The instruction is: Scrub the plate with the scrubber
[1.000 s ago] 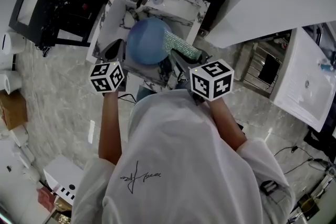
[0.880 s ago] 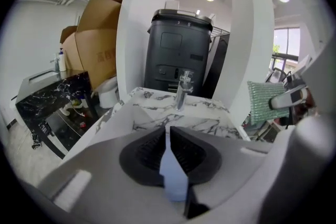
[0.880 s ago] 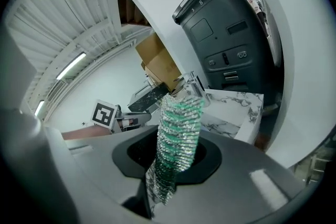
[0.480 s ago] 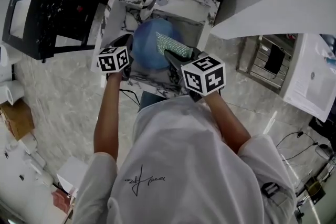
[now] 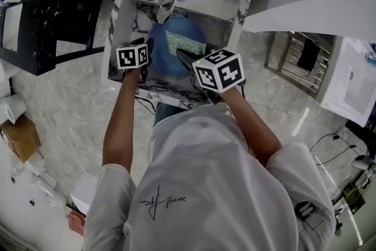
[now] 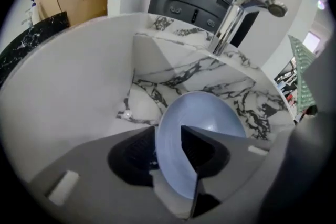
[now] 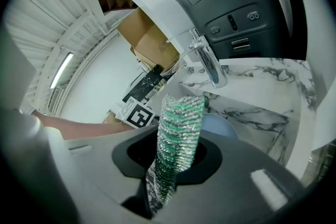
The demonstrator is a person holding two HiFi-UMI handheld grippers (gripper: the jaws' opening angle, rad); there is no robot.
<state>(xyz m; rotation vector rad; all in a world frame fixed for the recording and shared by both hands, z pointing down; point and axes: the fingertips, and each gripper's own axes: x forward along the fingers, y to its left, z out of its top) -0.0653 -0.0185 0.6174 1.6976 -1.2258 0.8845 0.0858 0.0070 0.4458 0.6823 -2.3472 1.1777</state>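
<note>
One change: my left hand-held gripper (image 6: pixel 168 131) just opened round plate (image 6: pixel 205 113) rim; right hand-held gripper (image 7: pixel 176 149) grips scrubber (image 7: pixel 181 123). Scrubbing likely done.

L claw (image 6: pixel 169 153) has just opened, plate (image 6: pixel 207 113) rim now loose btwn its jaws. Both claws dropped deeper into sink (image 5: pixel 234 4), scrubber (image 5: pixel 179 43) riding in R claw (image 7: pixel 169 165).
</note>
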